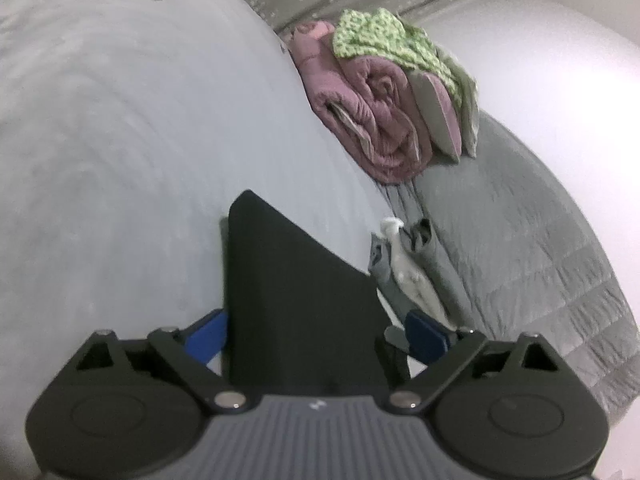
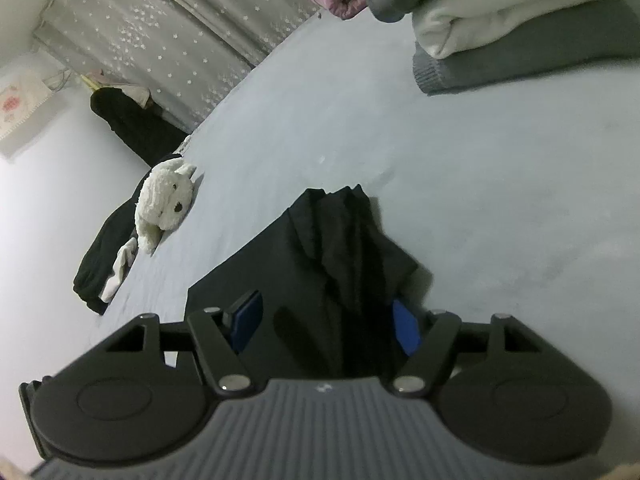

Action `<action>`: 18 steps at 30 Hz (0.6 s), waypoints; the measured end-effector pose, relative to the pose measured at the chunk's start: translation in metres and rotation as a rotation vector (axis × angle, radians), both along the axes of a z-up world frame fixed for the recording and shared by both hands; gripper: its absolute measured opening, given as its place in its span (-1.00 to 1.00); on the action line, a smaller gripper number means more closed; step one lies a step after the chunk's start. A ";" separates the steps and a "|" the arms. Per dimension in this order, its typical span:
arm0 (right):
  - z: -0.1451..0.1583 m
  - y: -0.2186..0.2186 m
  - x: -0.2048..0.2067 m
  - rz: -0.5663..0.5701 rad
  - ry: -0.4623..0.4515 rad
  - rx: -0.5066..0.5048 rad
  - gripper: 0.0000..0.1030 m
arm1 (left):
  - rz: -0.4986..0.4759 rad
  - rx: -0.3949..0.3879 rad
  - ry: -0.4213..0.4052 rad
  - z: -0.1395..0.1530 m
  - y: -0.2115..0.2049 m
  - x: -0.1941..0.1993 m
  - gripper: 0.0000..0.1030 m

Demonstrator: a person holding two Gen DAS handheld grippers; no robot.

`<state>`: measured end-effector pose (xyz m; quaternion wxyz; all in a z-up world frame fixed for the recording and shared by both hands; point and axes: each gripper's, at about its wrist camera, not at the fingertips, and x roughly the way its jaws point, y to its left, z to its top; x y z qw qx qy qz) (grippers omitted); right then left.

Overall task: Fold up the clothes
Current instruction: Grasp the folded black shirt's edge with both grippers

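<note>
Your left gripper (image 1: 316, 334) hangs over a pale grey bed (image 1: 120, 152), its blue pads (image 1: 426, 336) spread wide with the black garment (image 1: 296, 300) lying between them. The folded cloth fills almost the whole gap, and the pads appear to stand just beside its edges rather than pressing on them (the left pad is half hidden behind the fabric, so contact there is hard to judge). From this camera the garment tapers to a clean corner pointing away across the sheet.

Your right gripper (image 2: 328, 326) sits over the bunched end of the same black garment, where loose folds rise in a ridge between the blue pads. The jaws stand partly open. Whether they pinch the cloth or only straddle it, you cannot tell from this view, because dark fabric covers the inner faces of both pads.

Beyond the garment, a white plush toy (image 2: 166, 200) lies at the bed's left edge beside a dark piece of clothing (image 2: 100, 256). At top right of the right wrist view a stack of folded clothes (image 2: 512, 36) rests on the sheet, grey over white over dark grey. In the left wrist view a rolled mauve quilt (image 1: 368, 112) sits further back with a green patterned cloth (image 1: 384, 36) on top, next to a grey quilted cover (image 1: 520, 248). A star-patterned curtain (image 2: 168, 36) hangs behind the bed.
</note>
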<state>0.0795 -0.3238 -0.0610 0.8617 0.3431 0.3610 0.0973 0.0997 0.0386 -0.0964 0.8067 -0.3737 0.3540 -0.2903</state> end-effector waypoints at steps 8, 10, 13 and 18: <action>0.000 0.007 -0.001 -0.015 -0.010 -0.046 0.30 | 0.040 0.018 -0.034 -0.002 -0.007 -0.001 0.67; -0.001 0.006 -0.003 -0.022 -0.011 -0.053 0.19 | 0.043 0.032 -0.047 -0.002 -0.009 -0.002 0.65; -0.003 0.007 -0.007 -0.029 -0.015 -0.050 0.04 | 0.051 0.051 -0.060 -0.002 -0.011 -0.004 0.53; -0.006 0.007 -0.010 -0.028 -0.019 -0.017 -0.24 | 0.064 0.070 -0.073 -0.004 -0.011 -0.005 0.25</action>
